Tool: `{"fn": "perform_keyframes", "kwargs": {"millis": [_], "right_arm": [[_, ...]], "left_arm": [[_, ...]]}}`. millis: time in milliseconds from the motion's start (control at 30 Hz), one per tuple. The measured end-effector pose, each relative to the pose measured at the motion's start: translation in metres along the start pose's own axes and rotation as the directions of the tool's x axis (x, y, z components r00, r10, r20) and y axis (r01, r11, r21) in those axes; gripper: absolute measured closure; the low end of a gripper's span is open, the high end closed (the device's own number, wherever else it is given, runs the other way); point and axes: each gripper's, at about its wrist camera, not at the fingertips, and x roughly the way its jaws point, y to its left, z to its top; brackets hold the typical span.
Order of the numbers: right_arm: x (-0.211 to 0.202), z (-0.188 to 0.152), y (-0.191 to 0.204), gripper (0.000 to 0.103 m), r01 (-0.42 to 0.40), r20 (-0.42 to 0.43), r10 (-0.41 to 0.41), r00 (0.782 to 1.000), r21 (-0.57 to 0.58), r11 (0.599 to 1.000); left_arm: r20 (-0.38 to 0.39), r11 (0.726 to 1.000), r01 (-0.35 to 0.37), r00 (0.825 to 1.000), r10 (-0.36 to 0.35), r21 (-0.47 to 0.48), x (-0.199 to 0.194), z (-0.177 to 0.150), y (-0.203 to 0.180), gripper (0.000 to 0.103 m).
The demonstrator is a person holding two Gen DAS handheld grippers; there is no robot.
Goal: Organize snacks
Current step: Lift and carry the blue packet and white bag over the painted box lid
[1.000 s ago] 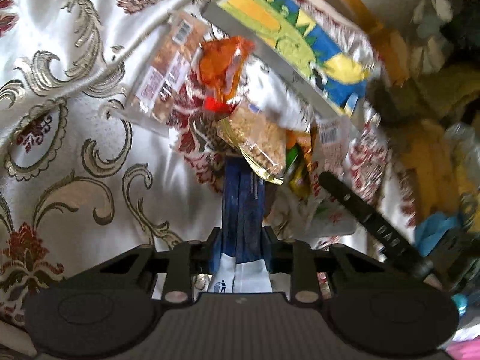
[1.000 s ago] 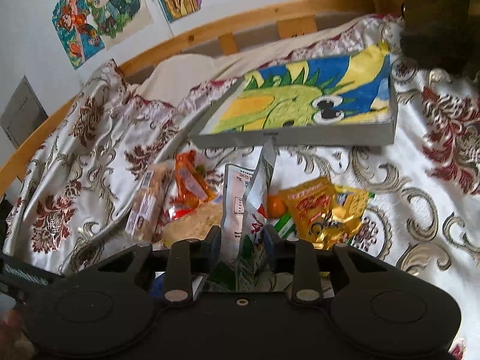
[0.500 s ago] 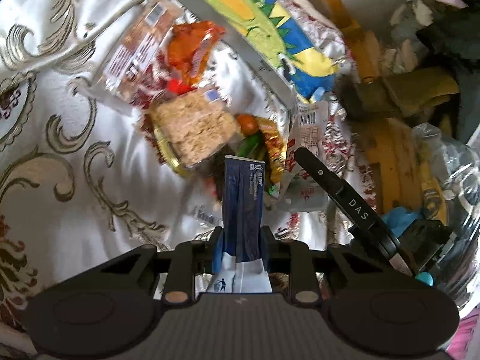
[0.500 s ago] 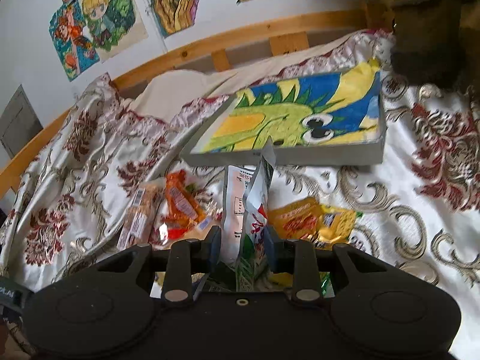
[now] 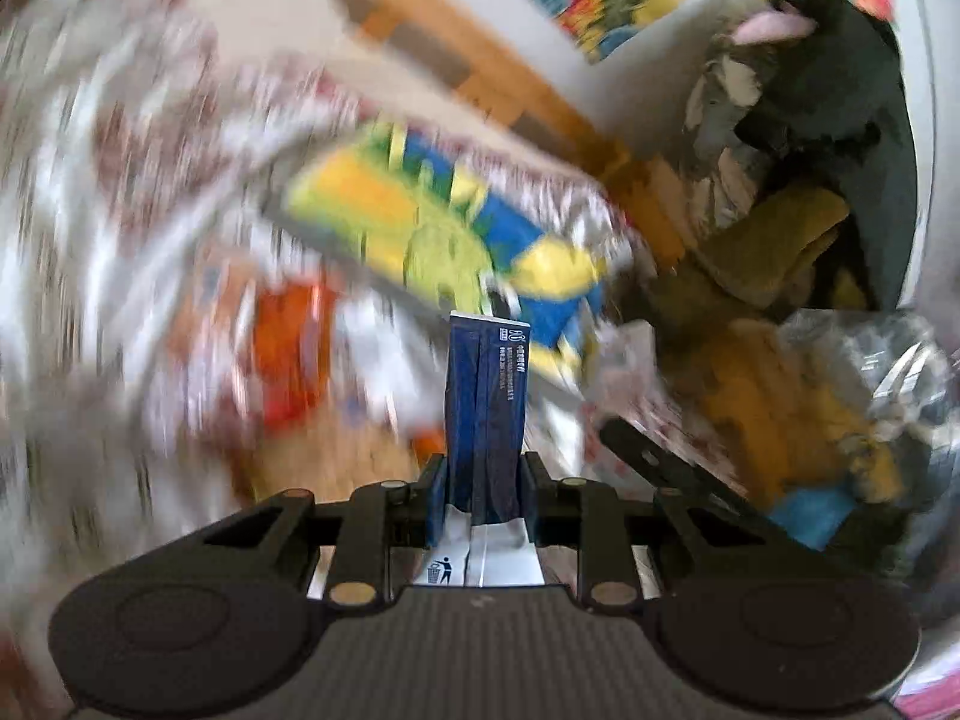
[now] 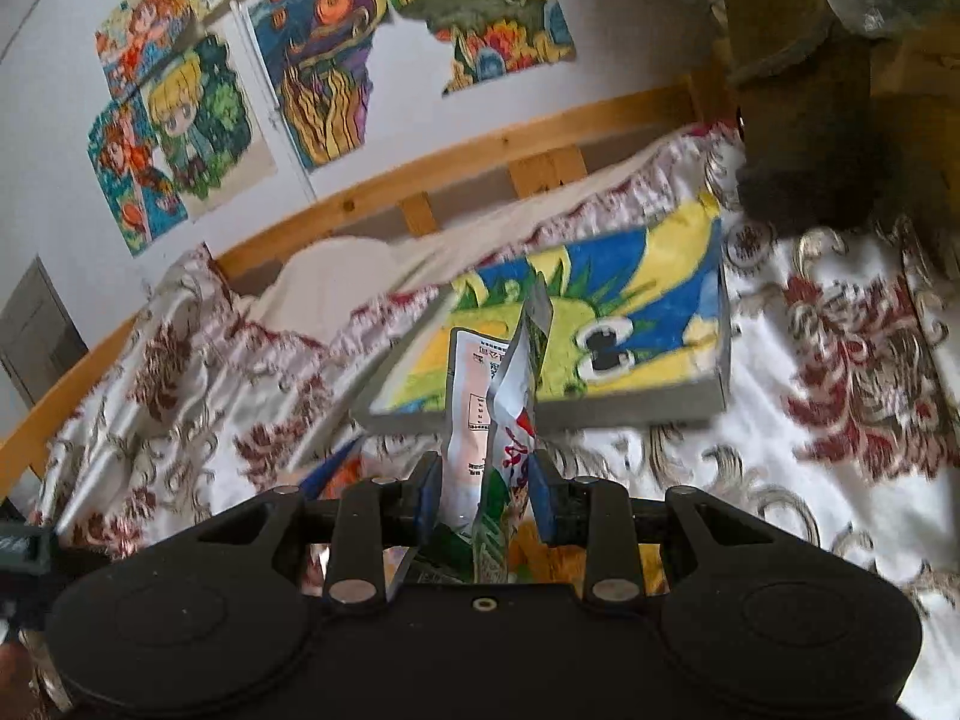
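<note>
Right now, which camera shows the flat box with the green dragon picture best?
The right wrist view. There the dragon box lies sharp on the patterned bedcover, its near edge and most of its top visible behind the held white packet. The left wrist view shows it only as a motion-blurred smear.

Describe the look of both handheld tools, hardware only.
Both match: the left tool and the right tool have matte black bodies with two round bosses, black linkage arms with silver pivot pins, and blue-padded fingers. No cables or sleeves visible.

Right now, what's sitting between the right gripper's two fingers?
In the right wrist view, a white snack packet stands upright, pinched in the right gripper; behind it lies the painted box.
</note>
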Motion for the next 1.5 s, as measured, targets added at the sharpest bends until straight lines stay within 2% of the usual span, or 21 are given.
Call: {"fn": "perform_keyframes", "kwargs": {"millis": [67, 167, 300, 433, 600, 767, 933, 1067, 1167, 1333, 1467, 1500], "right_arm": [[0.007, 0.009, -0.007, 0.070, -0.023, 0.026, 0.022, 0.999, 0.025, 0.999], [0.021, 0.022, -0.019, 0.070, -0.028, 0.074, 0.026, 0.997, 0.023, 0.999], [0.046, 0.042, -0.043, 0.069, -0.021, 0.130, 0.013, 0.991, 0.059, 0.998], [0.079, 0.059, -0.065, 0.069, 0.016, 0.156, -0.028, 0.987, 0.075, 0.997], [0.117, 0.069, -0.087, 0.069, 0.059, 0.152, -0.074, 0.986, 0.100, 0.993], [0.139, 0.067, -0.096, 0.069, 0.119, 0.122, -0.134, 0.983, 0.121, 0.986], [0.154, 0.058, -0.102, 0.068, 0.164, 0.049, -0.171, 0.984, 0.115, 0.980], [0.156, 0.055, -0.107, 0.066, 0.160, 0.035, -0.166, 0.986, 0.139, 0.977], [0.156, 0.058, -0.106, 0.058, 0.156, 0.031, -0.161, 0.986, 0.140, 0.978], [0.152, 0.061, -0.104, 0.046, 0.164, 0.023, -0.168, 0.986, 0.125, 0.979], [0.141, 0.064, -0.101, 0.038, 0.162, 0.034, -0.167, 0.985, 0.120, 0.979], [0.137, 0.065, -0.100, 0.031, 0.161, 0.038, -0.166, 0.985, 0.120, 0.980]], "left_arm": [[0.080, 0.998, -0.026, 0.997, 0.021, 0.062, 0.018, 0.016, -0.011, 0.076], [0.165, 0.997, 0.004, 0.986, -0.017, 0.081, 0.046, 0.036, -0.019, 0.076], [0.216, 0.994, 0.016, 0.976, -0.040, 0.112, 0.098, 0.063, -0.028, 0.076], [0.215, 0.992, 0.018, 0.976, -0.044, 0.121, 0.151, 0.086, -0.034, 0.076], [0.174, 0.993, 0.000, 0.985, -0.021, 0.119, 0.198, 0.093, -0.030, 0.076], [0.126, 0.990, -0.062, 0.991, 0.046, 0.125, 0.230, 0.090, -0.024, 0.076], [0.094, 0.984, -0.121, 0.990, 0.109, 0.134, 0.244, 0.084, -0.021, 0.076], [0.080, 0.977, -0.144, 0.988, 0.132, 0.160, 0.250, 0.080, -0.023, 0.074], [0.066, 0.969, -0.174, 0.984, 0.165, 0.178, 0.251, 0.078, -0.026, 0.072], [0.073, 0.970, -0.182, 0.982, 0.172, 0.164, 0.235, 0.083, -0.023, 0.043], [0.112, 0.964, -0.206, 0.976, 0.188, 0.171, 0.206, 0.087, -0.022, 0.033], [0.126, 0.962, -0.214, 0.973, 0.194, 0.171, 0.197, 0.088, -0.023, 0.027]]}}
